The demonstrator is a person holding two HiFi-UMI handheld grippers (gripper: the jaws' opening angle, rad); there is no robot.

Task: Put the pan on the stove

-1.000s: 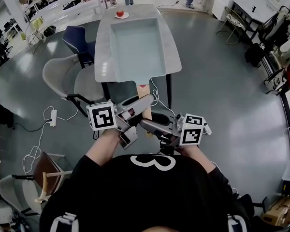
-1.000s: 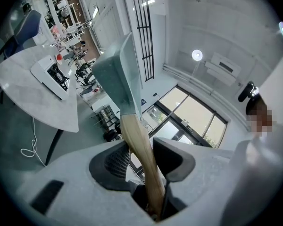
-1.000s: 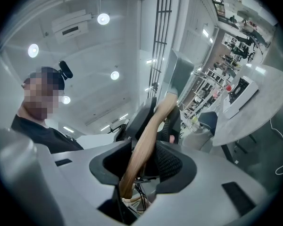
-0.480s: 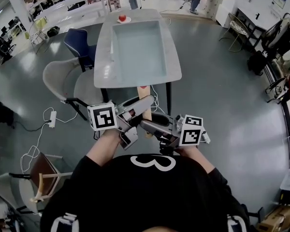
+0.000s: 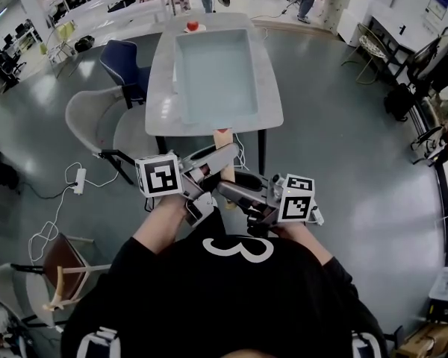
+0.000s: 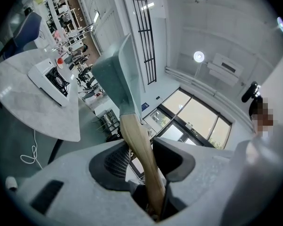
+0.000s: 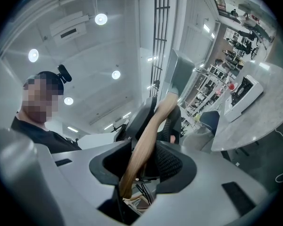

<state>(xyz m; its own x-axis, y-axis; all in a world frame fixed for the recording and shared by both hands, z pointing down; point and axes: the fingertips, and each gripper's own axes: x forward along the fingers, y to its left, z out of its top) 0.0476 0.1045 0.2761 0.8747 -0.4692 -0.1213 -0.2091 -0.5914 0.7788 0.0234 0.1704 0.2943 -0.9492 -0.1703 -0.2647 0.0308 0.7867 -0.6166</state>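
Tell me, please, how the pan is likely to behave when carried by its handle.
The pan looks stiff and probably front-heavy: its wide square body sits far beyond the handle, so it may droop. The left gripper and right gripper both clamp that one smooth wooden handle, which might twist in the fingers.

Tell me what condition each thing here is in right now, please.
pan: empty, held in the air by its wooden handle, not yet set down.
left gripper: shut on the wooden handle.
right gripper: shut on the wooden handle.
stove: standing on the table, nothing on its burner.
red thing: resting on a small plate at the table's far edge.
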